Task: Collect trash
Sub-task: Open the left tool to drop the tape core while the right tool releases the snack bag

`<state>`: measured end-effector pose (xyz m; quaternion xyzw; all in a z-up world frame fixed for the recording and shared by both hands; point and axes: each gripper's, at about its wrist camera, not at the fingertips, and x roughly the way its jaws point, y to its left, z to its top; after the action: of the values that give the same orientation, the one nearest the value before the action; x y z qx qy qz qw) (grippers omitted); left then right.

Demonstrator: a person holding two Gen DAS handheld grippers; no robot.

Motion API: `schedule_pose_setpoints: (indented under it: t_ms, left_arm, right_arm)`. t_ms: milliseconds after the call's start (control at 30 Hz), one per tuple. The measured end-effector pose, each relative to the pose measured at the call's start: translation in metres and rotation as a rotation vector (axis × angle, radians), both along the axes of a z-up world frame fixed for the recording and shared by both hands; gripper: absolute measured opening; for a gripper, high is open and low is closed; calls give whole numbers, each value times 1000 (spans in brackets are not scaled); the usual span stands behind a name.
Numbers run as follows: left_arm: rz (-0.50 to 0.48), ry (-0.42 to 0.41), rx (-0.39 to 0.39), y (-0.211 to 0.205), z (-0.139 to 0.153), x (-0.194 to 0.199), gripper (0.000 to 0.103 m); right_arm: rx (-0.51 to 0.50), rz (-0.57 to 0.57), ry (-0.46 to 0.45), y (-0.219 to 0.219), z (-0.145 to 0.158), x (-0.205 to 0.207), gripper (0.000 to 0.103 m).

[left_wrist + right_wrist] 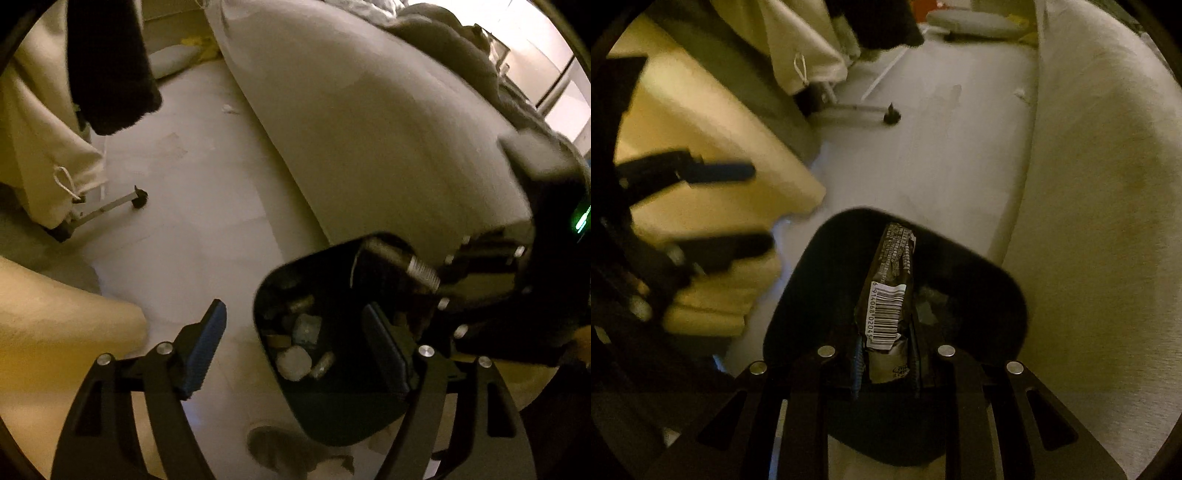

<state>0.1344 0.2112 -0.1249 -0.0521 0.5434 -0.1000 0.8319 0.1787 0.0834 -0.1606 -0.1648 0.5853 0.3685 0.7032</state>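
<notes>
The right gripper (886, 373), tilted steeply down over the black bin (820, 273), pinched a crumpled dark wrapper (886, 299) whose free end hung above the opening; let go off-centre, the light wrapper could well catch the rim and slide onto the pale floor (923, 155). Beside it the left gripper (295, 347) stood spread and empty over the same bin, near enough that the two tools might knock together.
</notes>
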Motion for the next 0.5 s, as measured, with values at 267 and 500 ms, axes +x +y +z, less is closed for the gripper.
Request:
schedule_pose_setpoints:
  t_ms: [267,500]
  left_arm:
    - [61,-143,-29,18,29,-3,79]
    - [100,-262,-46,25,55,-5,80]
  right_arm:
    - [-66,35,52,10,-23,-7,22]
    - [-136,80,80,14,-41,-17,30]
